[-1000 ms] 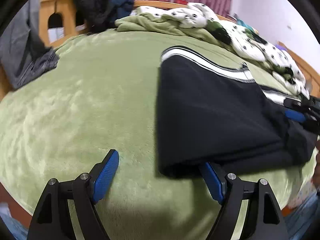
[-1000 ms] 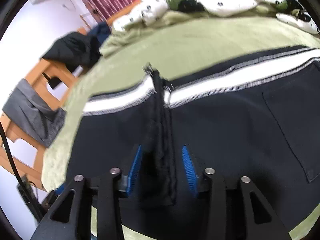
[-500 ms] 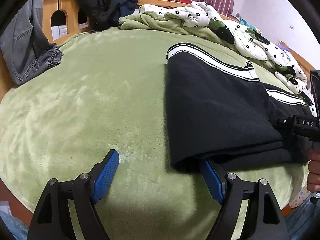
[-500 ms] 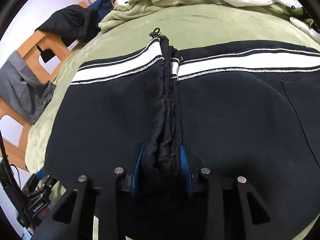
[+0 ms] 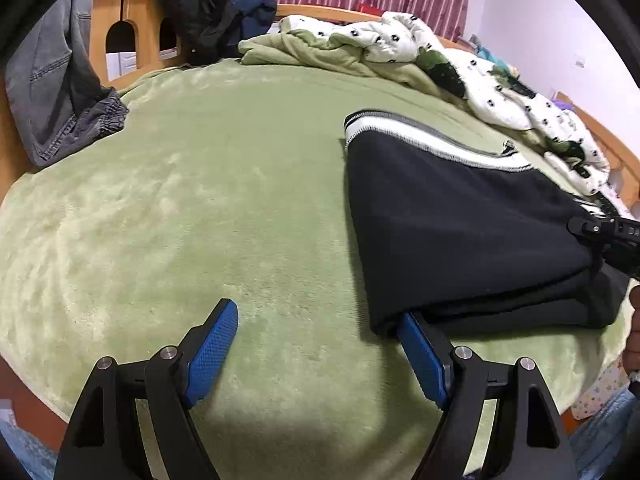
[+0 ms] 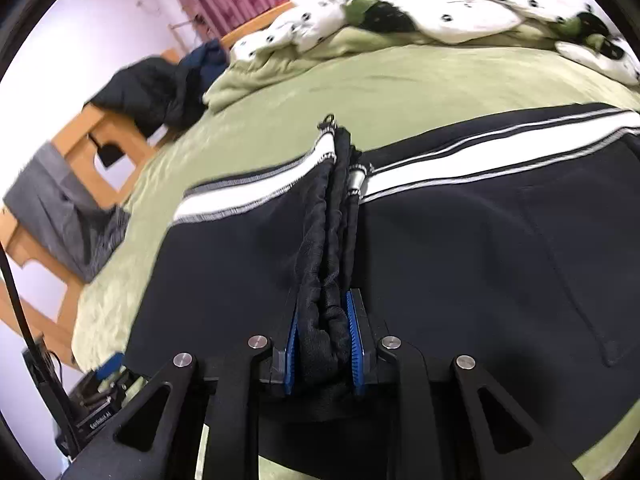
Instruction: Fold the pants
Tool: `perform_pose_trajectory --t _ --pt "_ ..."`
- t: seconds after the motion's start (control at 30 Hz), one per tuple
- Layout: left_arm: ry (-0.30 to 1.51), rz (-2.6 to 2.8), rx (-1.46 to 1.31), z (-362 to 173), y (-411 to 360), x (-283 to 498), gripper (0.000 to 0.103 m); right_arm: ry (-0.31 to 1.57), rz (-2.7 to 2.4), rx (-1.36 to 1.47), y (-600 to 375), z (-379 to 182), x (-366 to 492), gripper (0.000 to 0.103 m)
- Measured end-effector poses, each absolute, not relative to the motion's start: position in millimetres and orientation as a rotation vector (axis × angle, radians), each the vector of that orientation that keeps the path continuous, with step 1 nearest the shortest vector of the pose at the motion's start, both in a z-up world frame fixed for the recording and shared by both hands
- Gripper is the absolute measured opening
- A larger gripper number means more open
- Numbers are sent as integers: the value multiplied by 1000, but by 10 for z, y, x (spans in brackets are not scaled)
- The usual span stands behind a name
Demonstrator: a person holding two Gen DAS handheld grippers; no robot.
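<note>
The right gripper [image 6: 322,354] has closed: a second ago its blue fingers [image 6: 355,350] stood apart on either side of a raised ridge of black cloth, and now they are clamped tight on that bunched fold of the track pants [image 6: 460,264]. That suggests the pick-up for the next fold is secured and the cloth can be lifted or carried over.

The pants lie on the green bed blanket [image 5: 200,208], already doubled over, with the white side stripe [image 6: 256,196] facing the far side.

The left gripper [image 5: 316,344] has barely moved over the last second. Its fingers remain wide apart and hold nothing, the right-hand one [image 5: 424,360] tucked just under the near corner of the folded pants, the other resting over bare blanket. The view has shifted slightly, so the pants sit further to the right than before.
</note>
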State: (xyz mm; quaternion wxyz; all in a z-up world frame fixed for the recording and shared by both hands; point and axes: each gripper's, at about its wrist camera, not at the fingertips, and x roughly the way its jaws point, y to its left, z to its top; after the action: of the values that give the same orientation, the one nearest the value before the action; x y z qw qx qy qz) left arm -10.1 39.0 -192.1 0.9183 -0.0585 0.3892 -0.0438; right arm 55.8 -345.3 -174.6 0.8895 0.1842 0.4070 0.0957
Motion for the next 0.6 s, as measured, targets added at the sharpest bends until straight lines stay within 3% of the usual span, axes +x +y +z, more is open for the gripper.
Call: perform_pose_trajectory --t 0.4,0.6 --pt "796 -169 -176 -1828 465 -222 79 861 194 375 -3605 -1750 419 16" --pt "812 -177 -80 -1906 235 -123 79 912 177 365 -3558 -1891 463 20"
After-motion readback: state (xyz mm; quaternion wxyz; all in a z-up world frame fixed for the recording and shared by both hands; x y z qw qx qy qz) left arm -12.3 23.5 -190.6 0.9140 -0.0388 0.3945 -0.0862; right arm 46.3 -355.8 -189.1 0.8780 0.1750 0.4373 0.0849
